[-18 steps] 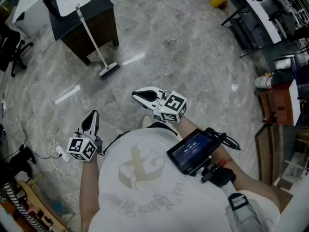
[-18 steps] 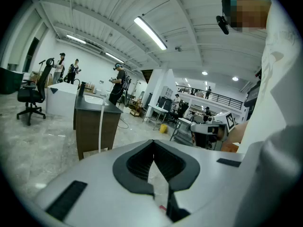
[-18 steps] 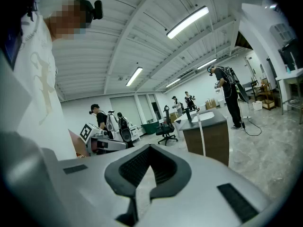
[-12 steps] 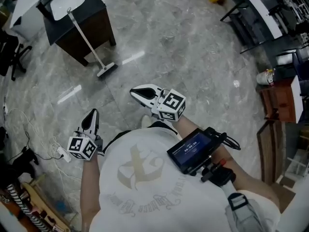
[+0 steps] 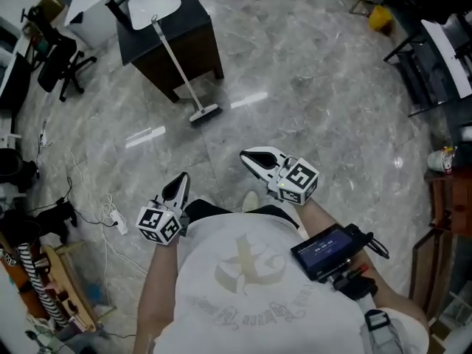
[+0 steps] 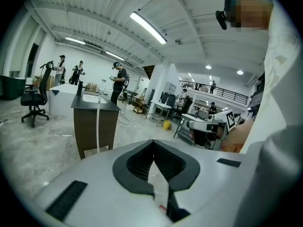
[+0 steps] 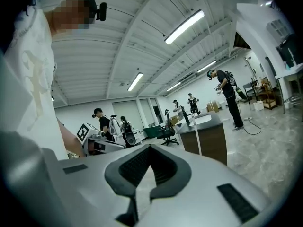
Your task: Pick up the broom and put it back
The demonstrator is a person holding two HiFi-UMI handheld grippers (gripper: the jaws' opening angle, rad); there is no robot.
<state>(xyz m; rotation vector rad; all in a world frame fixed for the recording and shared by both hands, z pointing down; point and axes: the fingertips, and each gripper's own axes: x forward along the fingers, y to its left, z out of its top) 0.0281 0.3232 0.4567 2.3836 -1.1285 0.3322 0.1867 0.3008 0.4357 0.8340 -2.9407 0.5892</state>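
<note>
The broom (image 5: 177, 68) has a long white handle and leans against a dark cabinet (image 5: 192, 46) with a white basin top. Its head (image 5: 205, 113) rests on the grey marble floor. Both grippers are held close to the person's body, well short of the broom. My left gripper (image 5: 181, 180) is shut and empty, and so is my right gripper (image 5: 248, 155). In the left gripper view the broom handle (image 6: 98, 126) stands ahead past the shut gripper (image 6: 154, 143). The right gripper view shows the handle (image 7: 196, 143) beyond that shut gripper (image 7: 150, 148).
A black office chair (image 5: 63, 61) stands left of the cabinet. Cables and a power strip (image 5: 112, 217) lie on the floor at the left. Black tables (image 5: 435, 65) and a yellow object (image 5: 380, 17) are at the right. Several people (image 6: 118, 82) stand in the background.
The head view has swung, so the cabinet and broom now sit further right in the picture. Both grippers stay shut and empty in front of the body.
</note>
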